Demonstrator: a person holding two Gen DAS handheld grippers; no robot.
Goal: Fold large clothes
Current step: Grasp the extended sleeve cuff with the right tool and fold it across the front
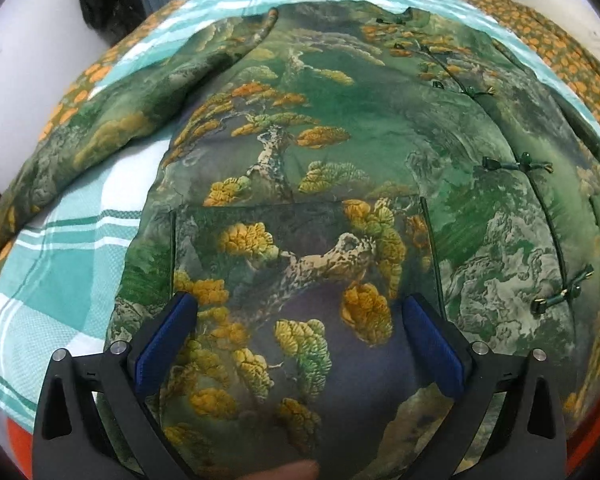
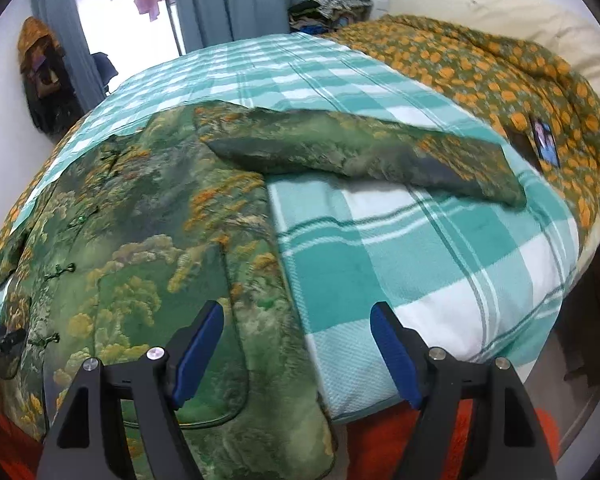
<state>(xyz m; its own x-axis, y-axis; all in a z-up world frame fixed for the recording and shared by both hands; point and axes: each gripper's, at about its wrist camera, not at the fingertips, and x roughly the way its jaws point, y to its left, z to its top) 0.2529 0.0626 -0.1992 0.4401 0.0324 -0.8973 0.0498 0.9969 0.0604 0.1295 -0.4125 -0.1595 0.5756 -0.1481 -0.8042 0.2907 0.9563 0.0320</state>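
Note:
A large padded jacket (image 1: 340,152) with a green and yellow pine-tree print lies spread face up on the bed. Its knot buttons (image 1: 516,166) run down the front. One sleeve (image 1: 112,120) stretches out to the left in the left wrist view. The other sleeve (image 2: 364,152) stretches right in the right wrist view. My left gripper (image 1: 300,316) is open, above the jacket's front pocket near the hem. My right gripper (image 2: 296,332) is open, above the jacket's right side edge (image 2: 288,280) near the hem. Neither holds anything.
The bed is covered by a teal and white checked blanket (image 2: 420,264). A green quilt with orange flowers (image 2: 500,72) lies along the far right, with a phone (image 2: 546,142) on it. An orange cover (image 2: 380,440) shows at the bed's front edge. Curtains and a doorway (image 2: 132,20) are behind.

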